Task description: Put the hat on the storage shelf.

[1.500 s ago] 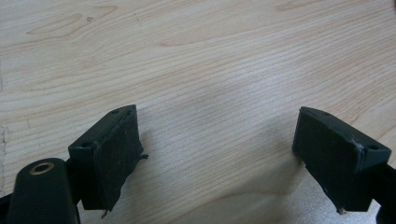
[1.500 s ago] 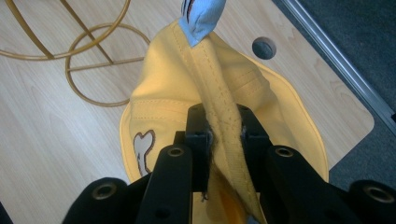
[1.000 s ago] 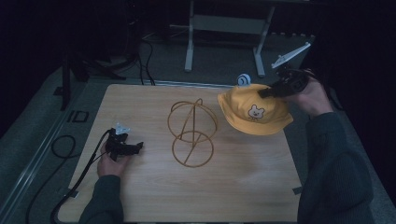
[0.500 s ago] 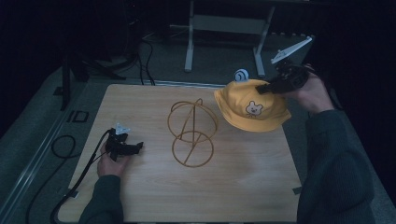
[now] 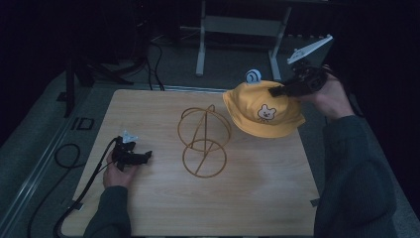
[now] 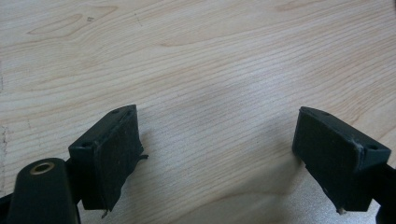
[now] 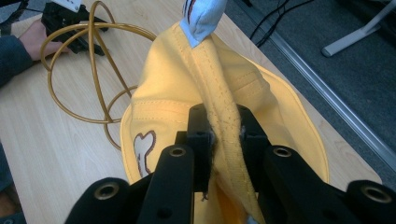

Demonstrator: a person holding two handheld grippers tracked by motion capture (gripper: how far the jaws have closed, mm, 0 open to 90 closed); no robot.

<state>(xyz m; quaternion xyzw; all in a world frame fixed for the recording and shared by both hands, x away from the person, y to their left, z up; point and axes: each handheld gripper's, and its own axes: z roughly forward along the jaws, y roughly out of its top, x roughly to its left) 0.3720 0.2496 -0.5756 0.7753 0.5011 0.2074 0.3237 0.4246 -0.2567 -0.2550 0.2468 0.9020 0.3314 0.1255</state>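
Two grippers | left gripper fingers spread, empty | right gripper fingers pinching yellow hat

Light wood desk, pretty bare. Gold wire stand sitting mid-desk, left gripper resting near the left edge.

Both grippers are black. The left gripper has 2 blocky jaws with flat, worn pads and a brass-ringed hole at the base. The right gripper shows 4 such ringed holes. A black cable trails from the left gripper. The person wears dark long sleeves.
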